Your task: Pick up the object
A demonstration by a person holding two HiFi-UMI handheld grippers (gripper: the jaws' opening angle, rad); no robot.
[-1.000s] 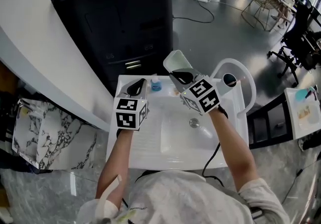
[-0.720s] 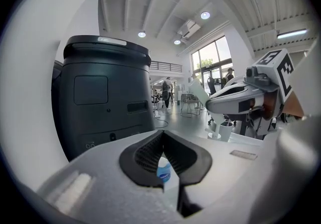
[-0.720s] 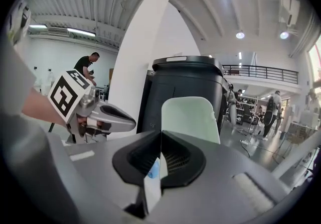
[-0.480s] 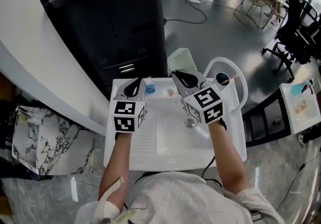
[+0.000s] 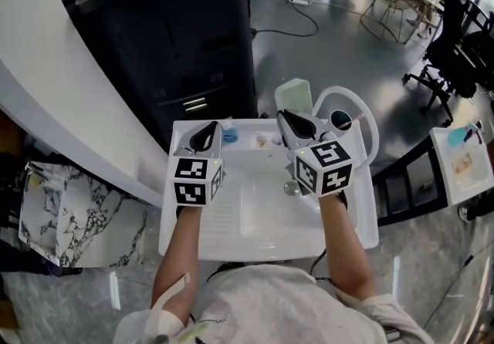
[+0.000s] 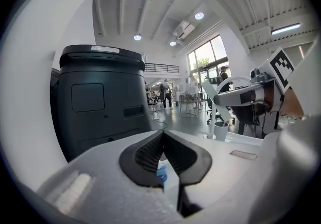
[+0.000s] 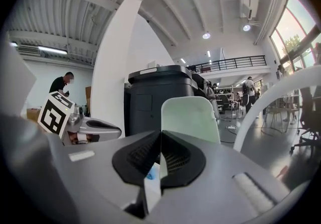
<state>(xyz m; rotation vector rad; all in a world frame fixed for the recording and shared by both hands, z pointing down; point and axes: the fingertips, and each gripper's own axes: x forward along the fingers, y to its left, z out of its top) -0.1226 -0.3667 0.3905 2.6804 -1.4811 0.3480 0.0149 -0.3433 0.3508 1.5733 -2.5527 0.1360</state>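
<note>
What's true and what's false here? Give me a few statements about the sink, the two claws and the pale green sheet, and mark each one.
1. The right claw is shut on the pale green sheet. True.
2. The left claw holds a small blue thing. False: it is shut on nothing, and the blue thing lies on the back ledge of the sink.
3. The sheet lies in the basin. False: it is held up above the sink's back edge.
4. A big black machine stands behind the sink. True.
</note>
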